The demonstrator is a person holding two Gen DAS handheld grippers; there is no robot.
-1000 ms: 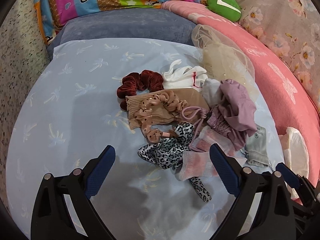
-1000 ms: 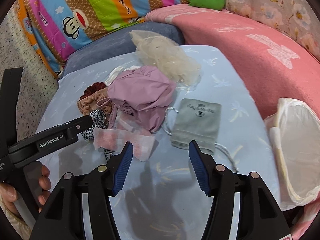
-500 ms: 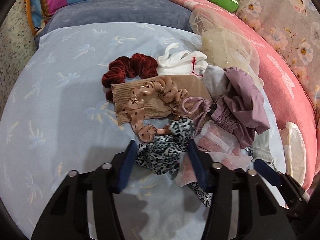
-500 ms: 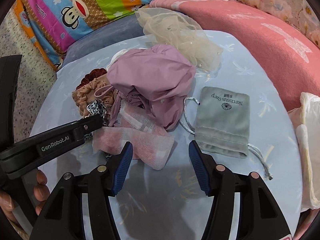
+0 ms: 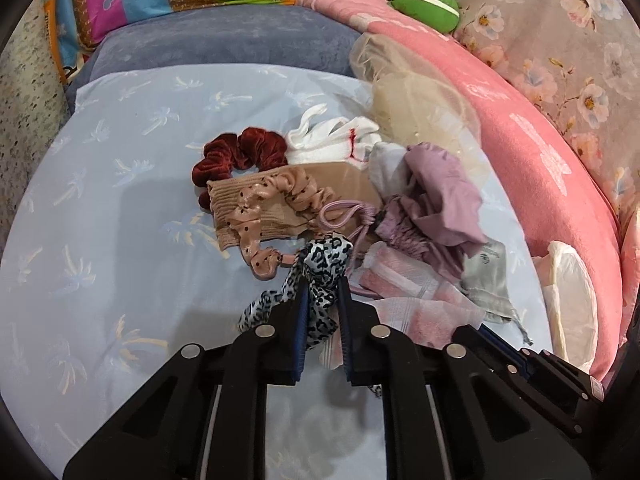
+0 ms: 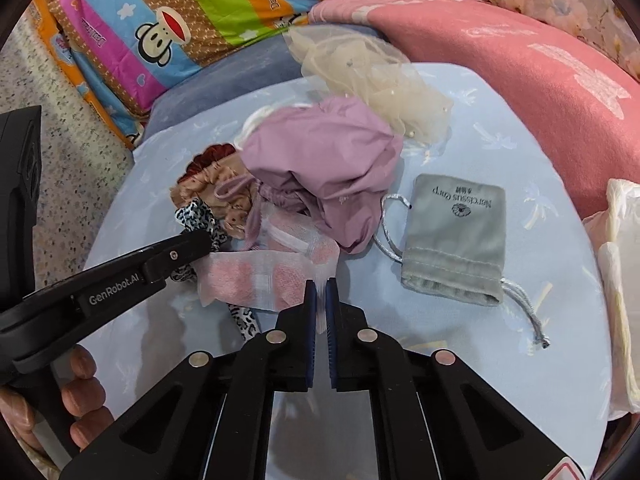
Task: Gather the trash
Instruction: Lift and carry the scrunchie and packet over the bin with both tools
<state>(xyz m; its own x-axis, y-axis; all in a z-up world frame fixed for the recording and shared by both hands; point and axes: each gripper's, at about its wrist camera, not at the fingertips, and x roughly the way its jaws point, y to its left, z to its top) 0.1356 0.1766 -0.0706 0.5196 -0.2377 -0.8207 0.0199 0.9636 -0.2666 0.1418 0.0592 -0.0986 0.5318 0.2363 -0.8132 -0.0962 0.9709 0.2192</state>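
A pile of small cloth items lies on a light blue round tabletop (image 5: 100,208). My left gripper (image 5: 323,286) is shut on a leopard-print hair tie (image 5: 326,268), lifting its end a little. My right gripper (image 6: 320,284) is shut on the corner of a pink-and-white mesh cloth (image 6: 256,278), which also shows in the left wrist view (image 5: 404,292). The left gripper shows in the right wrist view as a black arm (image 6: 120,276) with the leopard tie (image 6: 196,216) at its tip.
The pile holds a maroon scrunchie (image 5: 236,154), a tan dotted scrunchie on a tan sock (image 5: 272,200), a white cloth (image 5: 336,142), a lilac pouch (image 6: 320,160), a cream mesh bag (image 6: 372,76) and a grey drawstring pouch (image 6: 456,236). A white bag (image 6: 620,280) hangs at the table's right edge. Pink and patterned bedding lies behind.
Both grippers have closed from open: the left on the leopard hair tie, the right on the pink mesh cloth's corner. The left has raised the tie a little.
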